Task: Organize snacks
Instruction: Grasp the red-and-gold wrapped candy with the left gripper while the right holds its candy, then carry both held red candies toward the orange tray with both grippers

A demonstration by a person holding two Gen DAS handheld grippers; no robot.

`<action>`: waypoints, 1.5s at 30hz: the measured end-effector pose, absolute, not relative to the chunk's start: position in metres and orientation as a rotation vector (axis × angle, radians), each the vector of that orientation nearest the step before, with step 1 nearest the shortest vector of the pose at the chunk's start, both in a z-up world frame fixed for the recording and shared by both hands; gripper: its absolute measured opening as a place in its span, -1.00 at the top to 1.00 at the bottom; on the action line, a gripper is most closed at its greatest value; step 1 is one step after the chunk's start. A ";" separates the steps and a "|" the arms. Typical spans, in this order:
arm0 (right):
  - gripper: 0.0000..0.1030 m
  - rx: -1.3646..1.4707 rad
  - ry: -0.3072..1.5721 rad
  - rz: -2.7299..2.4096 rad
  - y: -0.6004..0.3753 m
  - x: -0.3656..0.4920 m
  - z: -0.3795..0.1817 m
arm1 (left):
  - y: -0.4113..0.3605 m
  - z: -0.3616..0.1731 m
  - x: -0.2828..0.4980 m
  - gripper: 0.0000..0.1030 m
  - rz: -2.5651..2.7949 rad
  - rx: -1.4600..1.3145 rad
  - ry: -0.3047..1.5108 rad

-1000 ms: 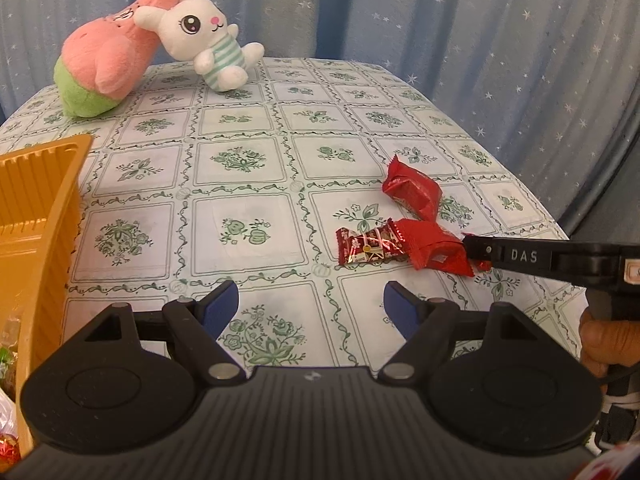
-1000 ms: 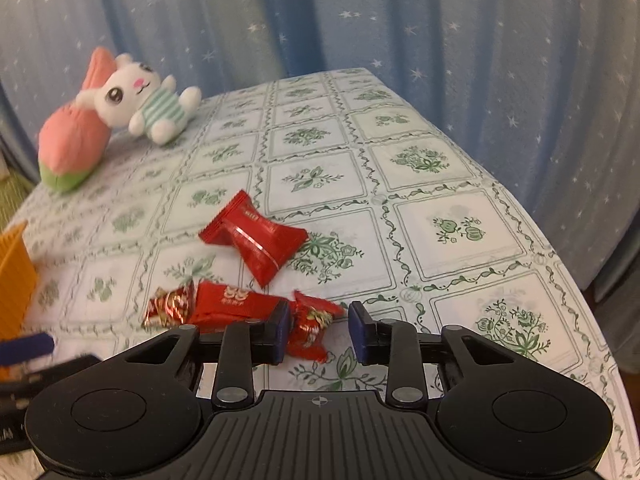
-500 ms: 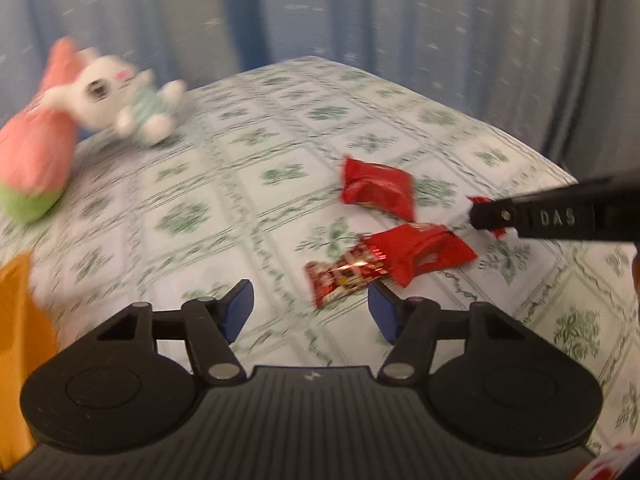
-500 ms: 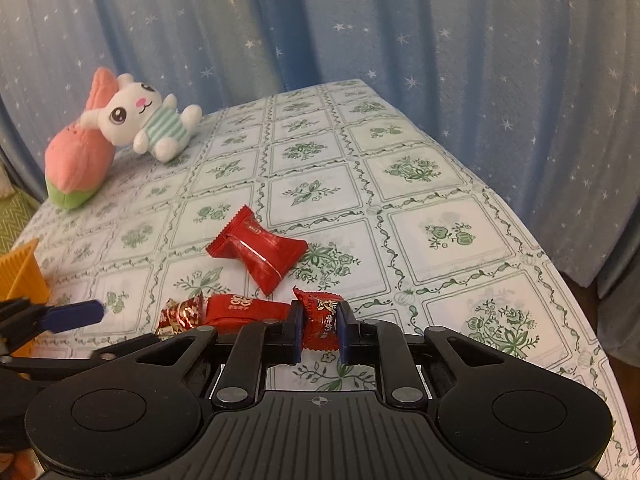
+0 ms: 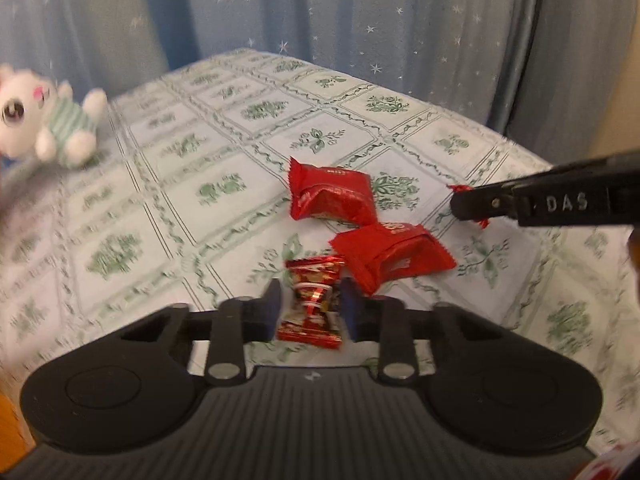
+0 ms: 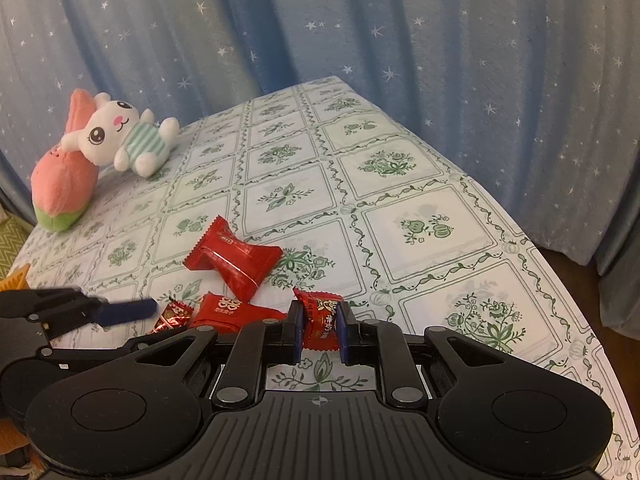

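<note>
My left gripper (image 5: 310,307) has just been closing, and its blue pads are now pressing on both sides of a shiny foil candy (image 5: 312,302) that is lying on the tablecloth (image 5: 132,208). My right gripper (image 6: 319,328) is clamping a small red candy (image 6: 320,322) between its pads, the wrapper standing upright in the grip, its top edge poking above the fingertips.

Just beyond my left pads a plain red packet (image 5: 394,258) is lying with one corner almost touching the foil candy. Farther out a second red packet (image 5: 330,198) is resting near it, the two close together but apart. From the left wrist view my right gripper is reaching in from the right edge, a scrap of red wrapper showing at its tip.

At the far left of the table a white plush rabbit (image 6: 120,136) in a striped green outfit is leaning against a pink plush toy (image 6: 64,180). An orange corner (image 6: 16,278) is peeking in at the left edge. A blue star-printed curtain (image 6: 360,32) is hanging behind everything.
</note>
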State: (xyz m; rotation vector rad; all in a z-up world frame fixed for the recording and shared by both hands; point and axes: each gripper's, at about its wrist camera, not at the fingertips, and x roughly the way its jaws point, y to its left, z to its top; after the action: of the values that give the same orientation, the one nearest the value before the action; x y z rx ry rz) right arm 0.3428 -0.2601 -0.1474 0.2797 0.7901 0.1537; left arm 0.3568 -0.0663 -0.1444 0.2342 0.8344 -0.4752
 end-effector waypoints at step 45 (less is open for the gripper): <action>0.67 0.124 0.686 0.334 -0.164 0.082 -0.047 | 0.029 -0.020 0.052 0.63 -0.037 -0.159 0.748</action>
State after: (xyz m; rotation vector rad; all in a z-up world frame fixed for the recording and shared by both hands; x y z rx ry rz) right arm 0.0822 -0.1637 -0.0474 0.1244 0.6864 0.3342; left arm 0.0517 0.0292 -0.0203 -0.1595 0.7478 -0.0371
